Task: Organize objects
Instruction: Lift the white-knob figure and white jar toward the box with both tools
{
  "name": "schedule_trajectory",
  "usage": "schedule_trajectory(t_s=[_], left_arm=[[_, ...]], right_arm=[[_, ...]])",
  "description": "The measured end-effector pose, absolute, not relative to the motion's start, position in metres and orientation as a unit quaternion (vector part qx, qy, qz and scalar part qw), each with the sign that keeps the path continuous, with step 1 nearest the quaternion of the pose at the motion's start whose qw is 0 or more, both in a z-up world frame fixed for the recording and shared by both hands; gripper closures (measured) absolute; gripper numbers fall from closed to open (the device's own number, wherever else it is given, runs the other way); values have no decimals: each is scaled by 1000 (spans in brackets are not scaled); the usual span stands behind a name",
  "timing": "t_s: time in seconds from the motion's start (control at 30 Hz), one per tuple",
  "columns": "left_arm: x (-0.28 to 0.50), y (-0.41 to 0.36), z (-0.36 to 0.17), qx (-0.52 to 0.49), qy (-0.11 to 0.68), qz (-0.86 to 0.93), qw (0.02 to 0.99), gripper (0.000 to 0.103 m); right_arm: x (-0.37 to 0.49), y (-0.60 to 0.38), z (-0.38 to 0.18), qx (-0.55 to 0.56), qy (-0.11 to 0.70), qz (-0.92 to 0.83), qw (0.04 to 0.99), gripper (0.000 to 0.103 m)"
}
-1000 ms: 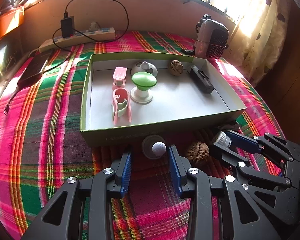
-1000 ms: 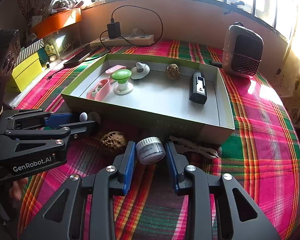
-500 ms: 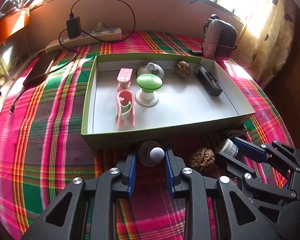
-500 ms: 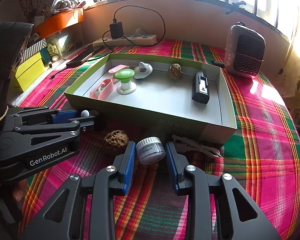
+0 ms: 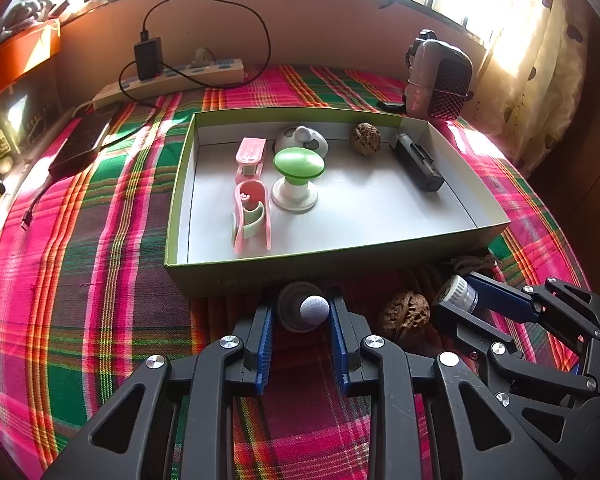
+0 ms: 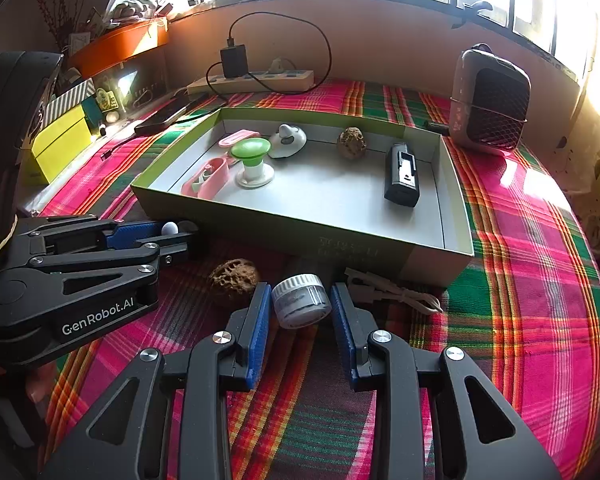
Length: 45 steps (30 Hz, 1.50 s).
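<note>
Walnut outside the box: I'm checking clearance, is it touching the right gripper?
Apart: the right wrist view shows cloth between the walnut and the right gripper.

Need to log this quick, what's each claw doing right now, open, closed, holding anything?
Left claw: just closed on the small grey knob.
Right claw: closed on the small round jar.

We see a pink, green and orange plaid cloth point(image 5: 100, 240), a green-rimmed box point(image 5: 180, 184) with a pale grey floor, a green-topped white knob point(image 5: 298, 164), pink clips point(image 5: 250, 220), brown walnuts point(image 6: 234, 280), blue gripper pads point(image 6: 258, 332).
</note>
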State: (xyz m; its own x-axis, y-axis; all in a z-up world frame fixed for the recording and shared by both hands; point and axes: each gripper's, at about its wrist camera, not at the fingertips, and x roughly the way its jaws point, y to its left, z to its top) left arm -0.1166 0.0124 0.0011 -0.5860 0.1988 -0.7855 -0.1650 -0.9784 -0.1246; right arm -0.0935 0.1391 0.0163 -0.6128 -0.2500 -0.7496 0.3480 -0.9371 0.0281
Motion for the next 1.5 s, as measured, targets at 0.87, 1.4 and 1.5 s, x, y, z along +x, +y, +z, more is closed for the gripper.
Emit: schedule_trajectory(t_s=[0.87,1.4,1.5], left_arm=[[-98,14,35,-411,-8,903,123,80],[-126,30,51,-405,-5,901,154,80],[-136,35,49,-409,-6,899,159,80]], right_arm=[[-86,153,42,381,43,-909,163,71],[-108,177,58,374,27,-916,139,71],[-118,182,58,380,27,-915,132,71]])
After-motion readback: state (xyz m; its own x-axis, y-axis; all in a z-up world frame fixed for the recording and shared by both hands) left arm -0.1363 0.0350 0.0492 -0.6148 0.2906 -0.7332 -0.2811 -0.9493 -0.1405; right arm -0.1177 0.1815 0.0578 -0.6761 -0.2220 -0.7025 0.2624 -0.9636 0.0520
